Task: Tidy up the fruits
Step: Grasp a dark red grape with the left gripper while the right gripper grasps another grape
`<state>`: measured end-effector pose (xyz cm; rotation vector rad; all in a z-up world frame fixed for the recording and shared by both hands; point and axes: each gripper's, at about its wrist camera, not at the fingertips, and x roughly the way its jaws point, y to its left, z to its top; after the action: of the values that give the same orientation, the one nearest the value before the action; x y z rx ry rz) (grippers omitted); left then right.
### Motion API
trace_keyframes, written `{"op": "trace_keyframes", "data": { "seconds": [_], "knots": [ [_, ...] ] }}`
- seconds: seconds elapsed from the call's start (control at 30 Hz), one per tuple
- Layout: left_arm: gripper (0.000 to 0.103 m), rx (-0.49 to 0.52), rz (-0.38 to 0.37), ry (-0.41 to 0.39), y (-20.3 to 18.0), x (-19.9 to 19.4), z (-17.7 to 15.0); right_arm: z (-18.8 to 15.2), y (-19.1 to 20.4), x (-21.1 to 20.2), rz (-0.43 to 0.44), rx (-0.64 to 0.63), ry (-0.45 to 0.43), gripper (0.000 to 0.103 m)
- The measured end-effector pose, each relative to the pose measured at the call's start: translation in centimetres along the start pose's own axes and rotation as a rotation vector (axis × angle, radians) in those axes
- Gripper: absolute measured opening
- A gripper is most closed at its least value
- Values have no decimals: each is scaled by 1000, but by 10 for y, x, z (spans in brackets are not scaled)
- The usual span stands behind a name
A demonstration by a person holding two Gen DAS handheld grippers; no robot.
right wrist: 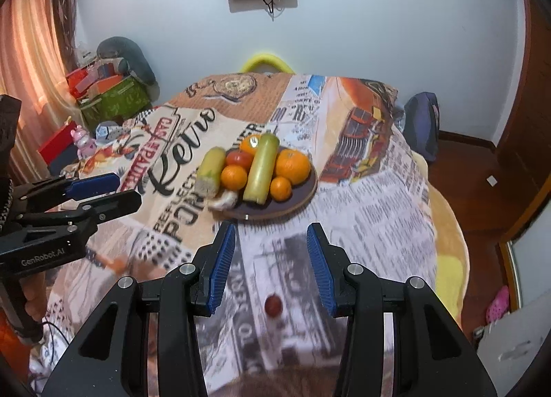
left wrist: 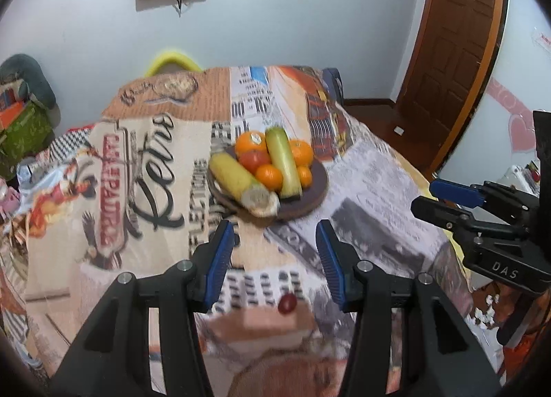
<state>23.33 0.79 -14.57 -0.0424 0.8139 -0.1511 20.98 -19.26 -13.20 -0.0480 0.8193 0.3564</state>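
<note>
A dark round plate [left wrist: 311, 195] [right wrist: 303, 195] on the printed tablecloth holds several oranges [left wrist: 250, 143] [right wrist: 292, 166], a red tomato [left wrist: 254, 160] [right wrist: 239, 158], a corn cob [left wrist: 237, 181] [right wrist: 210, 168] and a long pale green gourd [left wrist: 283, 162] [right wrist: 261, 168]. A small dark red fruit [left wrist: 287, 304] [right wrist: 273, 305] lies alone on the cloth near the front. My left gripper [left wrist: 275, 252] is open and empty above the cloth, short of the plate, with the red fruit below between its fingers. My right gripper [right wrist: 272, 252] is also open and empty over the red fruit.
The table is covered by a printed cloth [left wrist: 155, 162] [right wrist: 378, 197]. A round woven object [left wrist: 292, 376] sits at the near edge. A wooden door [left wrist: 454, 35] stands at right. Boxes and a green bag [right wrist: 113, 100] lie by the curtain [right wrist: 27, 69]. A yellow chair back [right wrist: 265, 62] is behind the table.
</note>
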Motion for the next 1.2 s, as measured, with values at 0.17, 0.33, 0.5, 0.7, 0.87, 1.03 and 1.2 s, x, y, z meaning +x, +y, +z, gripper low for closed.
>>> {"op": "trace_keyframes", "data": {
  "seconds": [0.17, 0.33, 0.5, 0.7, 0.87, 1.03, 1.2],
  "knots": [
    [49, -17, -12, 69, 3, 16, -26, -22, 4, 7, -9, -5, 51, 40],
    [49, -26, -28, 131, 2, 36, -47, -46, 1, 25, -11, 8, 118, 40],
    [43, -4, -38, 174, -4, 56, -60, -62, -4, 43, -2, 34, 169, 40],
    [33, 7, -47, 227, -5, 80, -76, -71, -8, 64, 19, 48, 207, 40],
    [31, -11, -52, 223, -1, 87, -79, -76, -9, 81, 22, 46, 234, 40],
    [23, -3, -42, 215, -3, 93, -79, -75, -8, 87, 15, 31, 225, 30],
    [18, -30, -41, 208, 3, 93, -78, -75, -8, 87, 23, 33, 219, 17]
  ]
}}
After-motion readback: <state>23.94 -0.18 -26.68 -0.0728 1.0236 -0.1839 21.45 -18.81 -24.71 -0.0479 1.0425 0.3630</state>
